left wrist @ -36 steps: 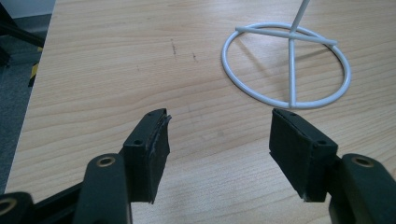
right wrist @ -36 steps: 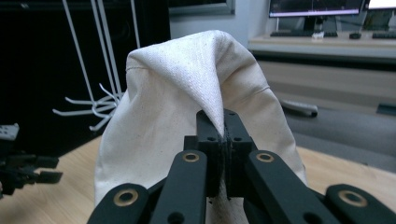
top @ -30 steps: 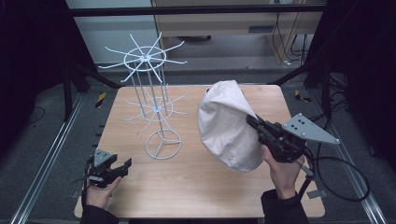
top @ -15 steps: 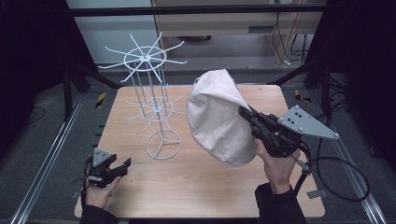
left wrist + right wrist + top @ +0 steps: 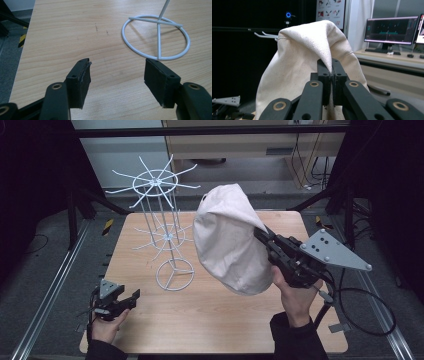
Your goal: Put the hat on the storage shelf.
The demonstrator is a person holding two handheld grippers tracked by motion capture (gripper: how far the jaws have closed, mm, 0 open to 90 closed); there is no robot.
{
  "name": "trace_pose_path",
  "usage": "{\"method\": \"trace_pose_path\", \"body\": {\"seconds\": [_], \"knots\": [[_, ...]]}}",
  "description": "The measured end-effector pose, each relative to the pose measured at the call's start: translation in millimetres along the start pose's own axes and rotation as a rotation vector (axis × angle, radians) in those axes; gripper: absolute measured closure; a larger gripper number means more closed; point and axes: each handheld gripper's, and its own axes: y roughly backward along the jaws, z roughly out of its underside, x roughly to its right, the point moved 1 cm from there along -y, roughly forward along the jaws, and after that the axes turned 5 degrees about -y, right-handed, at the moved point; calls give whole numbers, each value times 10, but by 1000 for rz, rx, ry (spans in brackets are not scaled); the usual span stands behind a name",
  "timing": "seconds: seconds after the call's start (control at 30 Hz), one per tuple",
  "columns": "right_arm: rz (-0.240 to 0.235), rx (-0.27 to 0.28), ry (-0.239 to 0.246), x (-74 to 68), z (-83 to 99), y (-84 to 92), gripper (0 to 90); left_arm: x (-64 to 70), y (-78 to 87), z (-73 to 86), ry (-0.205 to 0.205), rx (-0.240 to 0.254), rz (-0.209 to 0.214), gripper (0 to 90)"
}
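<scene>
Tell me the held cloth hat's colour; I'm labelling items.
Plain cream cloth hat, clearest in the right gripper view.

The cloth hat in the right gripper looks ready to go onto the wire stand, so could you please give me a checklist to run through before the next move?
1. Grip on the cloth hat: ok. The right gripper has its jaws shut on a fold of the fabric.
2. Hat off the table: ok, it hangs in the air.
3. Wire stand upright: ok, its ring base sits flat on the wood.
4. Top prongs free: ok, nothing hangs on them.
5. Left gripper out of the way: ok, jaws open and empty, near the table's front edge.
6. Hat opening facing a prong: cannot tell.
</scene>
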Motion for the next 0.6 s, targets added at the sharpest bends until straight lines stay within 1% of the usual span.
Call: {"method": "trace_pose_path", "body": {"seconds": [0.1, 0.23, 0.33, 0.5, 0.57, 0.6], "knots": [[-1, 14, 10, -31, -54, 20, 885, -1, 0, 3, -4, -5, -1, 373], [-7, 43, 21, -103, -182, 31, 885, -1, -3, 5, 0, -5, -2, 373], [-9, 53, 27, -141, -226, 20, 885, 0, -5, 3, 0, -3, -1, 373], [-19, 68, 25, -248, -307, -50, 885, -4, -7, 5, -5, -6, -2, 373], [-29, 79, 26, -305, -346, -117, 885, -8, -4, 5, -3, -6, -2, 373], [-29, 79, 26, -305, -346, -117, 885, -8, -4, 5, -3, -6, -2, 373]]}}
